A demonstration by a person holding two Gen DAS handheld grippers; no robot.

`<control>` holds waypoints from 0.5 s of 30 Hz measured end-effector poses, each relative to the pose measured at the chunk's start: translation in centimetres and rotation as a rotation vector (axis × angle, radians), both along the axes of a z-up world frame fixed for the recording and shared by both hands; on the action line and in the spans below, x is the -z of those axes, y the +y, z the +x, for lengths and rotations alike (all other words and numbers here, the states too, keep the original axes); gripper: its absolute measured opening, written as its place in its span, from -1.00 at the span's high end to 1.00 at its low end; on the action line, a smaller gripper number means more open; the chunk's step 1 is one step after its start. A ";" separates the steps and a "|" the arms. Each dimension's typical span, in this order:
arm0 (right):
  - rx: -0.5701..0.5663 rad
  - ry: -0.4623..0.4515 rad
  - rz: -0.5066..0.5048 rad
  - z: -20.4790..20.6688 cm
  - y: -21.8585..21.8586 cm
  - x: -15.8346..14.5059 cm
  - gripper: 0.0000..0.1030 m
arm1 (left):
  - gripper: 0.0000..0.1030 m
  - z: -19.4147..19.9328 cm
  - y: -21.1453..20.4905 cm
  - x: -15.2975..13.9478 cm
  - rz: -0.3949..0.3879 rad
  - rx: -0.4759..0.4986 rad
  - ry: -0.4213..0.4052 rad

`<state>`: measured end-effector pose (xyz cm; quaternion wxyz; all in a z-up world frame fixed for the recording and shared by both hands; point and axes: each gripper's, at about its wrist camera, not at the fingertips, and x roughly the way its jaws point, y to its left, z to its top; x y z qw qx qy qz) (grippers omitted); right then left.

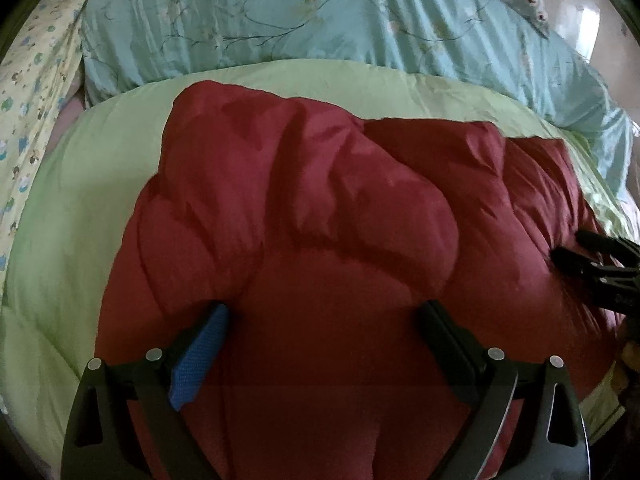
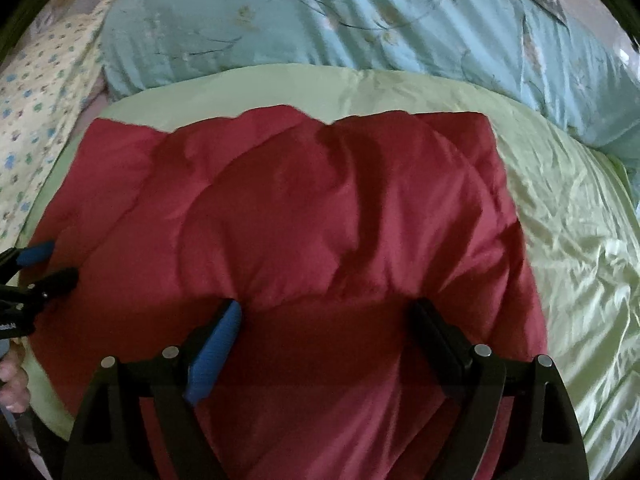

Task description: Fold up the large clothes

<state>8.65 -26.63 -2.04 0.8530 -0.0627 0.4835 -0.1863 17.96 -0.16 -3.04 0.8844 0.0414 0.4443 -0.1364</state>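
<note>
The red padded garment (image 1: 304, 216), a puffy quilted jacket or coat by the look of it, lies flat on a light green sheet (image 1: 80, 184) on a bed, with a teal floral quilt (image 1: 320, 20) bunched beyond it.

Both tools hover over the garment's near edge. The left gripper (image 1: 324, 316) has its jaws wide apart with red fabric showing between them, unpinched. The right gripper (image 2: 326, 312) is spread just as wide over the same edge, holding nothing.

The step in hand looks like the approach for a 2-point grab. The next move probably calls for lowering both tools and closing them on the near hem before lifting it toward the far edge.

The garment's long axis appears to run left to right across both views. Which end is the collar cannot be told.
</note>
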 end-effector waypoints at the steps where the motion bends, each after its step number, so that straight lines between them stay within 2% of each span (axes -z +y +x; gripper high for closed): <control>1: 0.004 0.001 0.005 0.2 -0.4 0.0 -0.68 | -0.87 0.7 -0.1 0.0 0.005 -0.006 0.002; 3: 0.026 0.002 -0.003 0.8 -1.2 -0.1 -0.68 | -0.87 2.3 -0.5 0.4 0.018 -0.026 0.008; 6: 0.073 -0.009 -0.015 1.2 -2.5 -0.4 -0.68 | -0.87 4.9 -0.4 0.8 -0.011 -0.070 0.043; 13: 0.156 -0.035 0.035 1.2 -5.6 -0.4 -0.68 | -0.86 11.8 0.1 2.1 -0.040 -0.148 0.124; 15: 0.166 -0.037 0.044 1.2 -5.9 -0.4 -0.68 | -0.86 13.5 0.0 2.7 -0.026 -0.171 0.129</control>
